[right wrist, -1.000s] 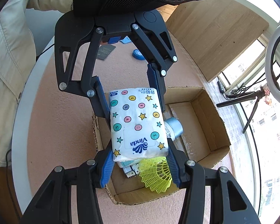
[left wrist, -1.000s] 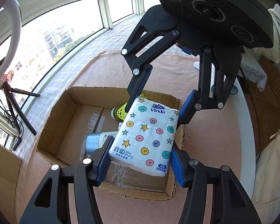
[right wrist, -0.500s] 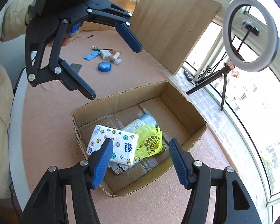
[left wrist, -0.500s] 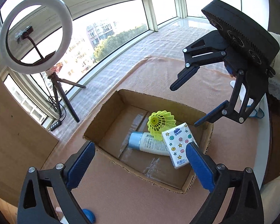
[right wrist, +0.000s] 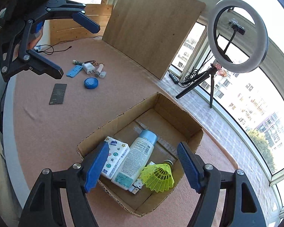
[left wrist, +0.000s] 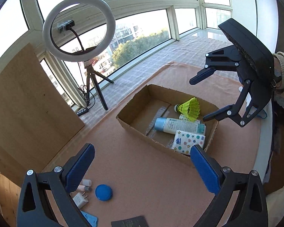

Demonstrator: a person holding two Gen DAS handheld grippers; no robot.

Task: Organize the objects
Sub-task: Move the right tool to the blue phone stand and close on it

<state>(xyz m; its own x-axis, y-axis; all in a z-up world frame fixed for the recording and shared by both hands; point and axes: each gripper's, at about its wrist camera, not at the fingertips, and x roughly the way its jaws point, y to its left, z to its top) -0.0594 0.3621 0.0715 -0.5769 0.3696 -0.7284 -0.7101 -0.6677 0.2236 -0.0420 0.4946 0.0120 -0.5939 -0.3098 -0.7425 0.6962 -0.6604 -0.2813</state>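
A cardboard box on the pink mat holds a star-patterned tissue pack, a white bottle with a blue cap and a yellow shuttlecock. My left gripper hangs wide open above the mat beside the box, with nothing between its pads. My right gripper hovers over the box's near end; its jaws are opening and nothing is between them.
Loose items lie on the mat: a blue round lid, a white charger, a blue card, a dark card. A wooden board and a ring light on a tripod stand by the window.
Both grippers opened and let go of the tissue pack, which now lies in the box. Both rose and drew back; the left swung away toward the loose items.
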